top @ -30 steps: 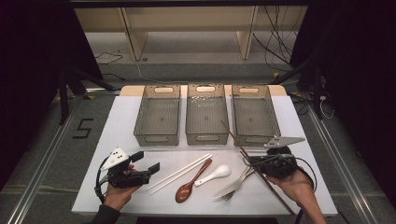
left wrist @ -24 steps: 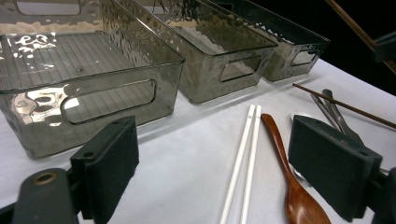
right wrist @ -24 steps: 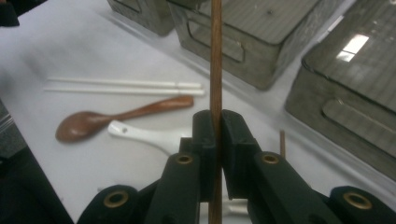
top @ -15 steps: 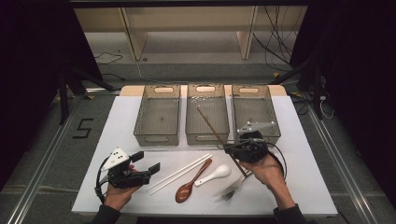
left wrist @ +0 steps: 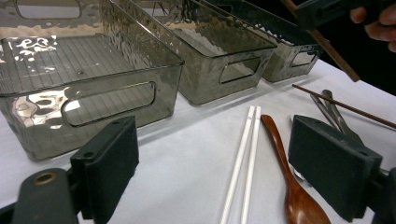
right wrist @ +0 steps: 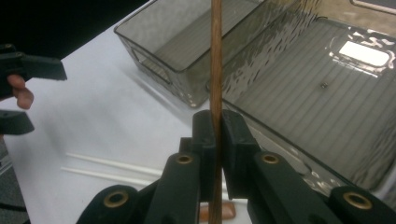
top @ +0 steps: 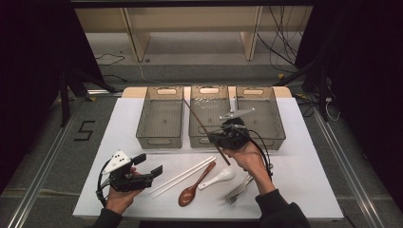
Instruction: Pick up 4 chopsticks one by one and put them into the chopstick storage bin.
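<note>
The right gripper has its jaws clenched on a brown wooden chopstick, which it holds above the near end of the middle bin of three smoked clear plastic bins standing side by side at the far part of the white table. In the high view the stick slants from over the middle bin's far left down to a point just past the gripper, above the table. In the right gripper view the chopstick runs straight up between the two pressed black pads, with the ribbed bin floor beyond. The left gripper rests low near the table's front left corner, its jaws spread wide with nothing between them; its own view looks across the left bin and the cutlery. On the table between the two hands lie a pair of white chopsticks, a brown wooden spoon, a white ceramic spoon and metal forks. A second brown chopstick lies across the forks in the left gripper view.
</note>
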`<state>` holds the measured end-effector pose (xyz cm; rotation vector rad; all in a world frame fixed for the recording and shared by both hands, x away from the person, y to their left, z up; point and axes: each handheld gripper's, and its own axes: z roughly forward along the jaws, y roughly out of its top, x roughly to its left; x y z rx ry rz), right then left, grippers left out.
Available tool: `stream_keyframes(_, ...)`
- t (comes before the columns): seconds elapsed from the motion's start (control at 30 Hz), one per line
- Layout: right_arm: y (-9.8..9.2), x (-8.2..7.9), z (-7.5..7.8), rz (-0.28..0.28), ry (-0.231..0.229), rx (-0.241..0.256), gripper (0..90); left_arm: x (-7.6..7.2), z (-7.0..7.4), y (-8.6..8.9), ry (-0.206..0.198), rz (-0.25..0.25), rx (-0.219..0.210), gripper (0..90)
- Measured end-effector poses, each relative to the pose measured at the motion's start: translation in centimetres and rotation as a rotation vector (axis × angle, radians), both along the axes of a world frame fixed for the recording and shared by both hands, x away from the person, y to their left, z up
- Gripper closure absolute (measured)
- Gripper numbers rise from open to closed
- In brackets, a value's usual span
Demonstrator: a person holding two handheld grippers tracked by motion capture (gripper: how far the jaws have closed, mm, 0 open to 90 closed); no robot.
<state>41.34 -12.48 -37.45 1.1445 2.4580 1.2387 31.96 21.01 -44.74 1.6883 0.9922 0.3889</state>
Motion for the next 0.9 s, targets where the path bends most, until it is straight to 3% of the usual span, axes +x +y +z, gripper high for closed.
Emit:
stream_keyframes(0.43, 3.3, 3.2, 1.4, -0.012, -0.016, 0.032, 85.3, 0.0, 0.0, -0.1, -0.006, -0.002, 0.004, 15.7)
stream_keyframes(0.9, 6.2, 6.2, 1.9, -0.030, 0.012, 0.045, 85.3, 0.0, 0.0, -0.1, -0.007, -0.003, 0.000, 15.7)
